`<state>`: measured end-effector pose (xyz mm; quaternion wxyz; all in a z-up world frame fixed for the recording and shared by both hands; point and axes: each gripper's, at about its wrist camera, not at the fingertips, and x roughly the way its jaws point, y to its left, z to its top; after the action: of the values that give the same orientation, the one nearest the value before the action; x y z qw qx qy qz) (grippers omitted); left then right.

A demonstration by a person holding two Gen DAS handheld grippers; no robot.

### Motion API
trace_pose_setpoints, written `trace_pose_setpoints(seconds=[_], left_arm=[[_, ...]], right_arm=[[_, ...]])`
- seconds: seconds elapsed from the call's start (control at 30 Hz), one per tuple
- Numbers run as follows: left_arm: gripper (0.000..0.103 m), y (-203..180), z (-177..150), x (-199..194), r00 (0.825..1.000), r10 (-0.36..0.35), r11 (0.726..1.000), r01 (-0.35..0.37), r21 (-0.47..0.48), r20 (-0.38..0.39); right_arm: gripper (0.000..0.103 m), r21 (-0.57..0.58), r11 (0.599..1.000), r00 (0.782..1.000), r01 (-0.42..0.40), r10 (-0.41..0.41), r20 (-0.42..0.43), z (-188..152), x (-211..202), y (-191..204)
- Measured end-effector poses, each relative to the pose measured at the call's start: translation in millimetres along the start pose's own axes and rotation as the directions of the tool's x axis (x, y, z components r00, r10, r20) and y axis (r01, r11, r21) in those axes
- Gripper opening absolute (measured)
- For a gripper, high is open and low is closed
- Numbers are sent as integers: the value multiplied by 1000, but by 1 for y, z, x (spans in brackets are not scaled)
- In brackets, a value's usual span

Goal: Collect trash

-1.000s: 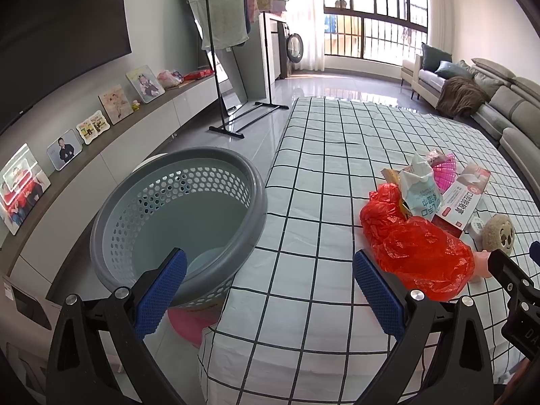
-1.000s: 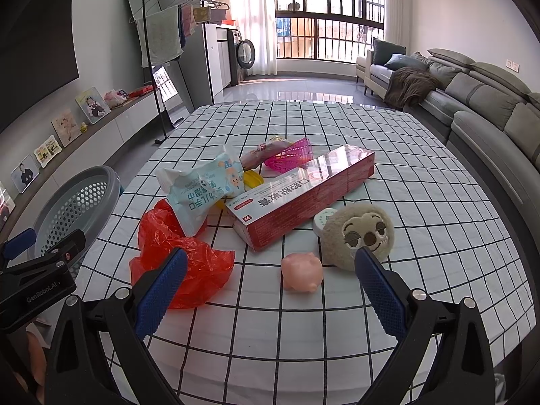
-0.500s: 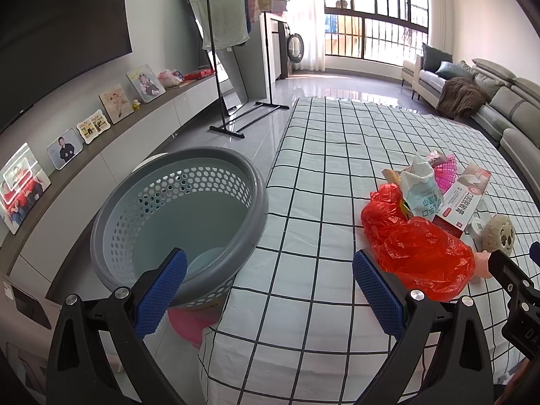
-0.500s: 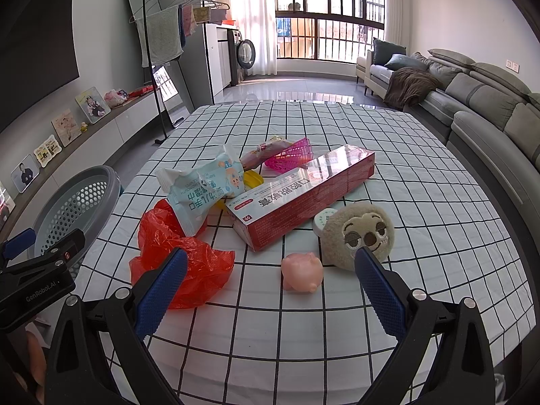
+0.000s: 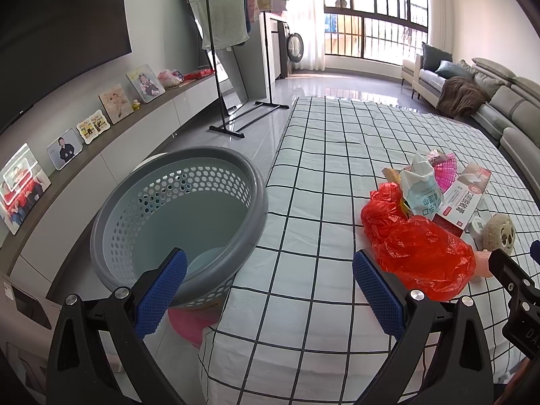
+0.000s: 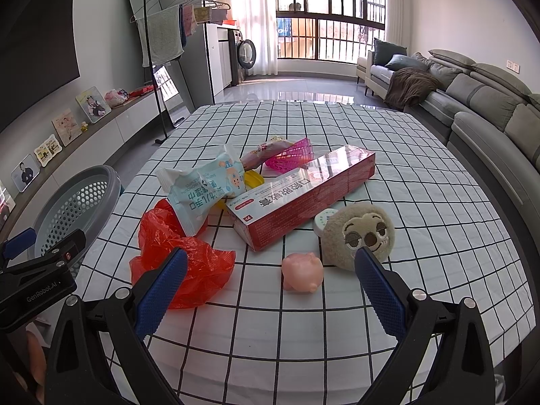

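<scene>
Left wrist view: the left gripper [image 5: 268,290] is spread wide and holds nothing, hovering over the near edge of a checked tablecloth [image 5: 324,168]. A grey basket [image 5: 175,222] stands on the floor just left of the table. A red plastic bag [image 5: 418,246] lies to the right.

Right wrist view: the right gripper [image 6: 270,287] is also wide open and empty. Beyond it lie the red bag [image 6: 175,260], a wipes packet [image 6: 206,189], a long red box [image 6: 303,195], a pink pig toy [image 6: 302,271] and a plush toy [image 6: 361,233].
</scene>
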<state>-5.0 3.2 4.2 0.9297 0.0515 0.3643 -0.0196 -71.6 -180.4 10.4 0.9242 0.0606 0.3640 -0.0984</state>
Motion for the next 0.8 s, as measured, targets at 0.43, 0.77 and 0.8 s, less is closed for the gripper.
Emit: trace_pose_setpoints(seconds=[0.43, 0.77, 0.8], left_arm=[[97, 0, 0, 0, 1000, -1, 1000, 1, 1, -3], [97, -3, -2, 3, 1000, -2, 1000, 2, 13, -5], [97, -5, -3, 3, 1000, -2, 1000, 2, 16, -6]], right_arm=[[95, -2, 1000, 1000, 0, 0, 0, 0, 0, 0], [95, 110, 992, 998, -66, 67, -9, 2, -3, -37], [95, 106, 993, 999, -52, 53, -9, 2, -5, -42]])
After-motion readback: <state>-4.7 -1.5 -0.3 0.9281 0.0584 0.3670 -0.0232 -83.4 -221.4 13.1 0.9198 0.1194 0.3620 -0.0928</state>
